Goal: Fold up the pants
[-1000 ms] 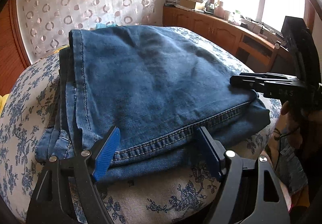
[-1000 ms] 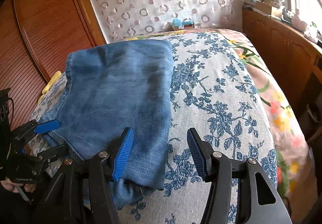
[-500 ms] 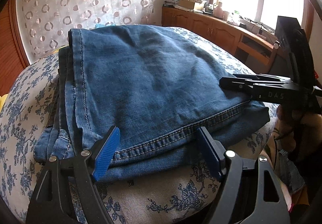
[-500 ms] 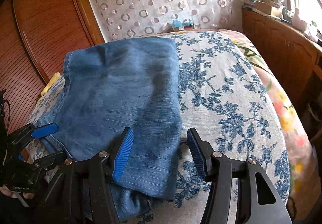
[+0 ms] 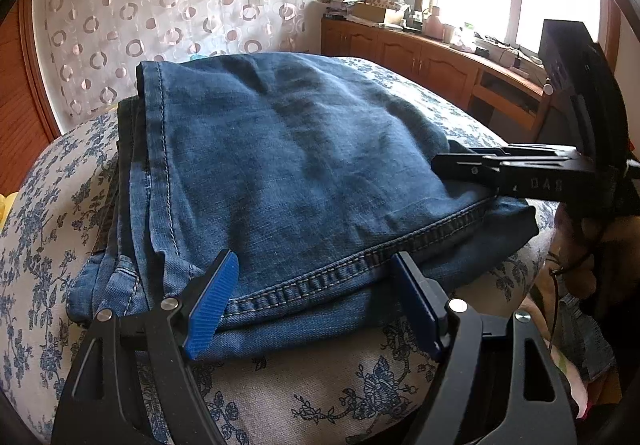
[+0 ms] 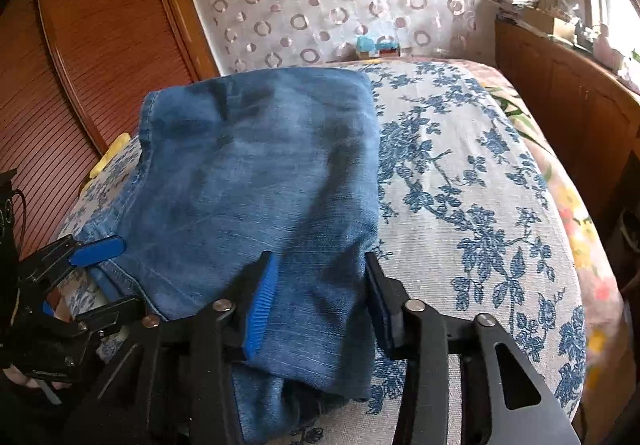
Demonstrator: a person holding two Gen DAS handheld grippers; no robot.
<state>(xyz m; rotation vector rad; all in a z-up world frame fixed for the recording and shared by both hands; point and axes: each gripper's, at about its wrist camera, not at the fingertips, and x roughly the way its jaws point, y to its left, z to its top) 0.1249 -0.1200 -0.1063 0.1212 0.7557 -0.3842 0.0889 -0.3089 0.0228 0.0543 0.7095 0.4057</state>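
Pants [image 5: 300,173] are folded into a stack on the bed [image 6: 480,205], left hand-held gripper [image 5: 312,297] spread wide at the hem, right hand-held gripper [image 6: 320,305] just been closing around the corner, so next probably needs a firm pinch for another fold.

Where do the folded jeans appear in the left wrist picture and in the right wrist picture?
Left wrist view: the jeans fill the middle, on the flowered bed cover.
Right wrist view: the jeans lie left of centre, the cover bare to their right.
Shared landmark: the curtain with rings behind the bed.
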